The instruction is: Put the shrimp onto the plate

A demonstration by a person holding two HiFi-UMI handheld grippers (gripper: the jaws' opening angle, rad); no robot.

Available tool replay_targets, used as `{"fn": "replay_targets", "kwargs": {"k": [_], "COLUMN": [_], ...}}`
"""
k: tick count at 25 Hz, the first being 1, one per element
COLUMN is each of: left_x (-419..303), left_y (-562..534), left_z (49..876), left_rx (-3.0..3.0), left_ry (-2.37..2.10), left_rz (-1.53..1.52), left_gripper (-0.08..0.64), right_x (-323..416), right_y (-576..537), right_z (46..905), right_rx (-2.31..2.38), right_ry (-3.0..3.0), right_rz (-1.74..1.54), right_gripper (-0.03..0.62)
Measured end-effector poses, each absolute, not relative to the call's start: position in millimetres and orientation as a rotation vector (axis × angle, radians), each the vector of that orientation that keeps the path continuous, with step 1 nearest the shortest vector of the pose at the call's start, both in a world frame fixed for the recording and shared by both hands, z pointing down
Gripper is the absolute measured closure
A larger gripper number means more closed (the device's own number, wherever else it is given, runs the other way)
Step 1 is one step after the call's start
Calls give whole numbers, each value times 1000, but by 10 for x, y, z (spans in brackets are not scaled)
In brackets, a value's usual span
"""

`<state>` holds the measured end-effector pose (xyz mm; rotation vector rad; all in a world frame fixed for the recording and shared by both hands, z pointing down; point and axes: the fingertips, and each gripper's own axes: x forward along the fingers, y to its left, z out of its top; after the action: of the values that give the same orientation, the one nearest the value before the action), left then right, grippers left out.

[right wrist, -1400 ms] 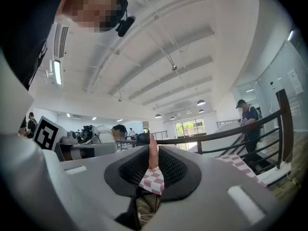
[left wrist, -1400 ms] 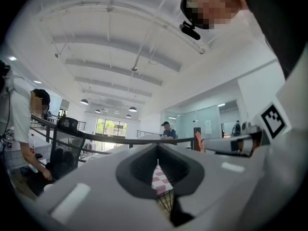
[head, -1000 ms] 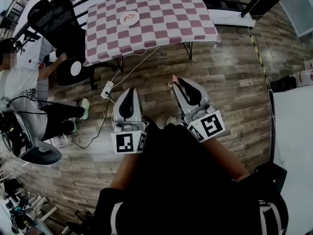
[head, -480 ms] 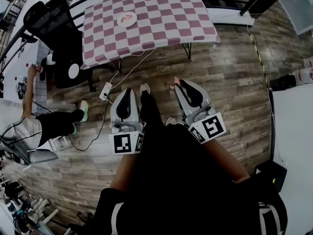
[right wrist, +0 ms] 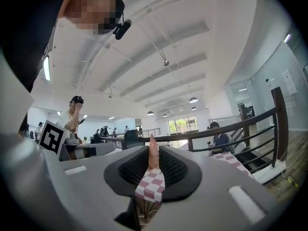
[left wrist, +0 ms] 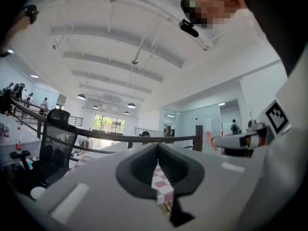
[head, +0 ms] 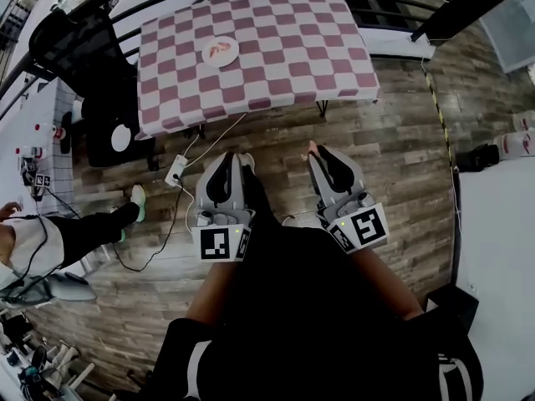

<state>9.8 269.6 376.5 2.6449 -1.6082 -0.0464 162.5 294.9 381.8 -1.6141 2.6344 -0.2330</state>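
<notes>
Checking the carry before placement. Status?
Left gripper shut, empty. Right gripper shut on shrimp. Plate on checkered table ahead, pink piece on it. Power strip on floor, short of table.

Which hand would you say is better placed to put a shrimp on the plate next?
Right. The right gripper pinches a shrimp in its jaws; the left gripper holds nothing. The plate lies ahead on the checkered table.
</notes>
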Motion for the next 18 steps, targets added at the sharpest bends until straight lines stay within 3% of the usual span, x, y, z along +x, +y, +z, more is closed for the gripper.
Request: {"fn": "replay_targets", "kwargs": {"k": [18], "left_x": [-566], "left_y": [691], "left_z": [3874], "left_rx": [2603], "left_ry": [-1579], "left_rz": [-18], "left_gripper": [552], "right_x": [851], "right_y": [909], "right_z": [3859], "right_rx": [-1594], "right_ry": [2720], "right_rz": [-312], "right_gripper": [528]}}
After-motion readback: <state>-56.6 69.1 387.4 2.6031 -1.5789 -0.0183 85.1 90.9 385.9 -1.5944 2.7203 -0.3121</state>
